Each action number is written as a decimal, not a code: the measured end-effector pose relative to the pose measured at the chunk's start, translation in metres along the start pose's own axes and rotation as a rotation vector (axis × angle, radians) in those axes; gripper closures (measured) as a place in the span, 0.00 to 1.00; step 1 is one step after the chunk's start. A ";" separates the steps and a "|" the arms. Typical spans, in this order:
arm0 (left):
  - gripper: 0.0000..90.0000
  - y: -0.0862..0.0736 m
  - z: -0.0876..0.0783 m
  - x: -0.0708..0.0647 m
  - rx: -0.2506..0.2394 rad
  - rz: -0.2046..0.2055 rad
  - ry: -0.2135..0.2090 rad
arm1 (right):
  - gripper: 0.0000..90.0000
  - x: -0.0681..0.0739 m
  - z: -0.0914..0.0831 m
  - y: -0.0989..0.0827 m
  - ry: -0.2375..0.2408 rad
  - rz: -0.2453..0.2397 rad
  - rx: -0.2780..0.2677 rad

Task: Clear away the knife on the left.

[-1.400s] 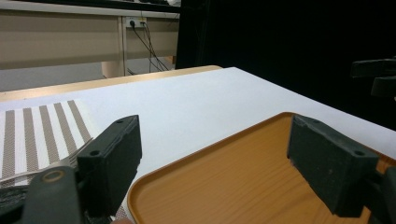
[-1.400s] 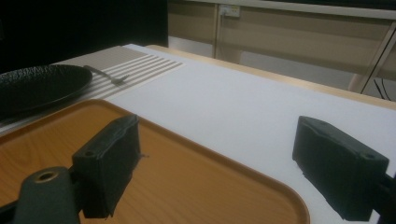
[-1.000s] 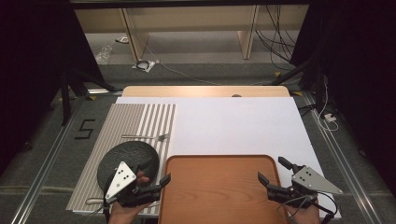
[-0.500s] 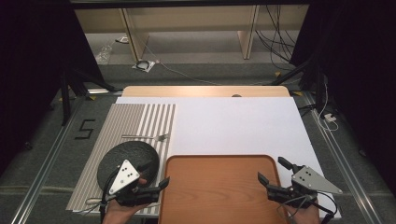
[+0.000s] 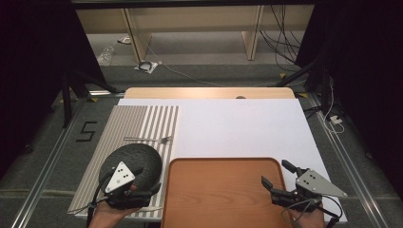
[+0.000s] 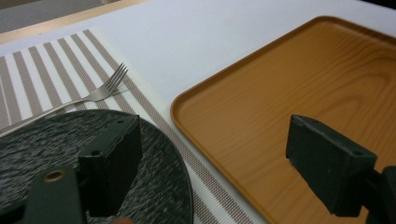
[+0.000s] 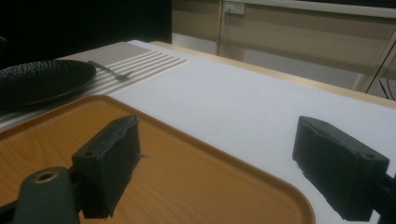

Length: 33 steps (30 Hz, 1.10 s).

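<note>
Down near the table's front edge, the rectangular brown wooden tray (image 5: 223, 190) lies flat with raised rims, its left rim just beside the grey-and-white striped woven placemat (image 5: 138, 123). Its bottom edge is cut off by the frame in the high view. Beyond the tray, the white tabletop sheet (image 5: 237, 128) runs bare to the far wooden edge, giving open room ahead and between the 2 grippers.

On the placemat sits the round black textured plate (image 5: 138, 159), close to the tray's left rim but apart from it. Its near side is covered in the high view by the left gripper (image 5: 151, 181) and its grey plate. A slim silver metal fork (image 5: 148, 139) lies on the placemat just behind the plate, tines pointing toward the sheet. The left gripper view shows the handle running past the plate's far rim; whether they touch is hard to tell.

The left gripper's 2 jaws stand wide apart, 1 over the plate's rim and 1 over the tray, clamping nothing. The right gripper (image 5: 274, 176) hovers at the tray's right rim, jaws likewise spread wide, 1 above the tray and 1 above the sheet, holding nothing.
</note>
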<state>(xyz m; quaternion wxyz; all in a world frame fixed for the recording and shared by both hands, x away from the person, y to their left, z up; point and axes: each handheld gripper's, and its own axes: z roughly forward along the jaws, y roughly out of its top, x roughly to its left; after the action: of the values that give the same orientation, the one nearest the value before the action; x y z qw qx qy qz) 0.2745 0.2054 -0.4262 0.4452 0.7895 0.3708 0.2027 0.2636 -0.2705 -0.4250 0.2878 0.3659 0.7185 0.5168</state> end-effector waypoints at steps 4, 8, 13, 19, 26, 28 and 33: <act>0.22 -0.003 -0.004 0.004 0.044 0.017 0.006 | 0.18 0.001 0.000 0.000 0.001 0.000 -0.004; 0.22 -0.007 -0.010 0.011 0.082 0.014 0.022 | 0.18 0.001 0.000 0.000 0.003 -0.001 0.003; 0.22 -0.011 -0.017 0.018 0.111 0.005 0.033 | 0.18 0.001 0.001 0.000 0.006 -0.001 0.001; 0.22 -0.019 -0.024 0.026 0.157 -0.001 0.051 | 0.18 0.002 0.001 0.000 0.013 -0.004 0.009; 0.22 -0.025 -0.032 0.034 0.193 -0.005 0.075 | 0.18 0.002 0.001 0.000 0.014 -0.002 0.007; 0.22 -0.028 -0.036 0.037 0.206 -0.012 0.084 | 0.18 0.002 0.001 0.000 0.015 -0.004 0.006; 0.22 -0.036 -0.040 0.041 0.240 -0.011 0.107 | 0.18 0.002 0.001 0.000 0.014 -0.004 0.008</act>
<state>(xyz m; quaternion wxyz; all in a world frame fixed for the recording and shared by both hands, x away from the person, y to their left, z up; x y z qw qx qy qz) 0.2603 0.2703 -0.4361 0.3284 0.8229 0.4200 0.1963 0.2637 -0.2684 -0.4255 0.2825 0.3619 0.7232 0.5160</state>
